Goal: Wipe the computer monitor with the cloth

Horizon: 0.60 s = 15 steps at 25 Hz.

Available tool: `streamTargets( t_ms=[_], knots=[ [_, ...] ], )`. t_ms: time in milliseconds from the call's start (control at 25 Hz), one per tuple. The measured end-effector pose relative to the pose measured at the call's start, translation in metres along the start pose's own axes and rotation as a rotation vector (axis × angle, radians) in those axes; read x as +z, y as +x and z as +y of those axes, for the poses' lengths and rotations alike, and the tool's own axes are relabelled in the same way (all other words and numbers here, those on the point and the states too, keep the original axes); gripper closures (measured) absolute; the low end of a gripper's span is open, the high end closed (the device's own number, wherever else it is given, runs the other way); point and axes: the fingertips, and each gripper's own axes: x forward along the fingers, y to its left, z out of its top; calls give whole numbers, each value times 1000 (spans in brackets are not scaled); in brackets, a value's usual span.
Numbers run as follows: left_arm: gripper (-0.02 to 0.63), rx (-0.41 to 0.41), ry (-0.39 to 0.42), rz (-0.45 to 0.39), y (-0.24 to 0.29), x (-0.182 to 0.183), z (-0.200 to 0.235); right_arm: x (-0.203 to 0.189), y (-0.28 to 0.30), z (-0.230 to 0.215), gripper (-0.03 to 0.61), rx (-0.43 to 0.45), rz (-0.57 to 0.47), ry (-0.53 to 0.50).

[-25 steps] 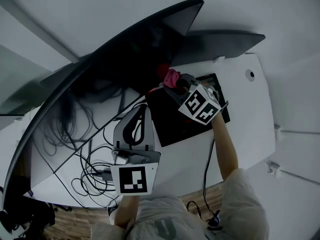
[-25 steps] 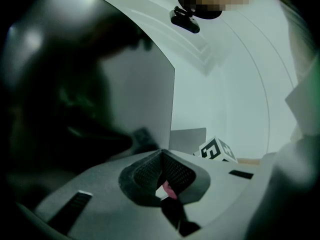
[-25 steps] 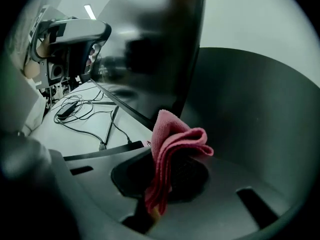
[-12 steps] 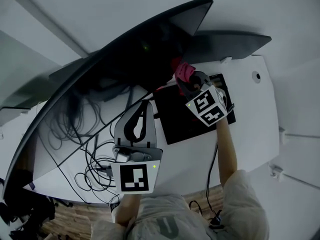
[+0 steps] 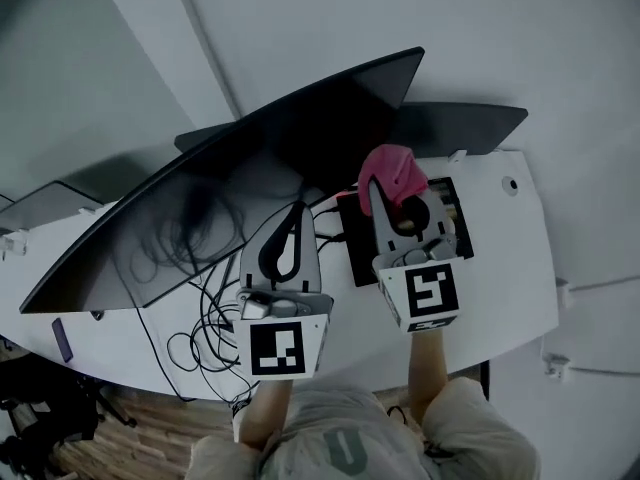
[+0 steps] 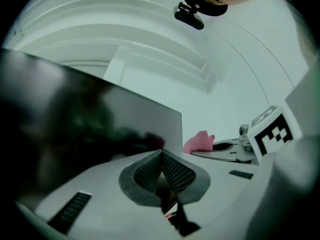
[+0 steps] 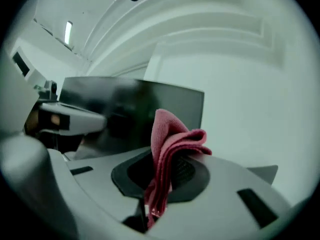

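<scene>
Pink cloth (image 5: 392, 176) sat pinched in the right hand-held gripper (image 7: 161, 174). It was folded and stuck up out of the jaws, near the right end of the computer monitor (image 5: 230, 158). I could not tell if it touched the screen. The left hand-held gripper (image 6: 161, 164) was closed with nothing in it, above the white surface (image 5: 500, 268) and some cables (image 5: 188, 346). The monitor was long and dark. In the head view its long side ran from low on the left to high on the right, and its screen faced the person. To wipe well, I think the cloth should press flat and soft on the screen and slide along that long side. Only cloth should touch the screen, not the hard jaws.
</scene>
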Motion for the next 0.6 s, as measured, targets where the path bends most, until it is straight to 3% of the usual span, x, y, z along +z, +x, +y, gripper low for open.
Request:
streamTargets(
  t_ms=[160, 280, 400, 600],
  knots=[
    [598, 41, 41, -35, -58, 31, 10, 68, -35, 84, 525, 33, -136, -53],
    [598, 73, 74, -87, -106, 53, 19, 97, -61, 138, 525, 70, -211, 45],
    [598, 130, 87, -117, -156, 62, 32, 108, -86, 177, 525, 109, -254, 126],
    [598, 203, 107, -85, -216, 59, 52, 109, -112, 231, 525, 177, -256, 128]
  ],
)
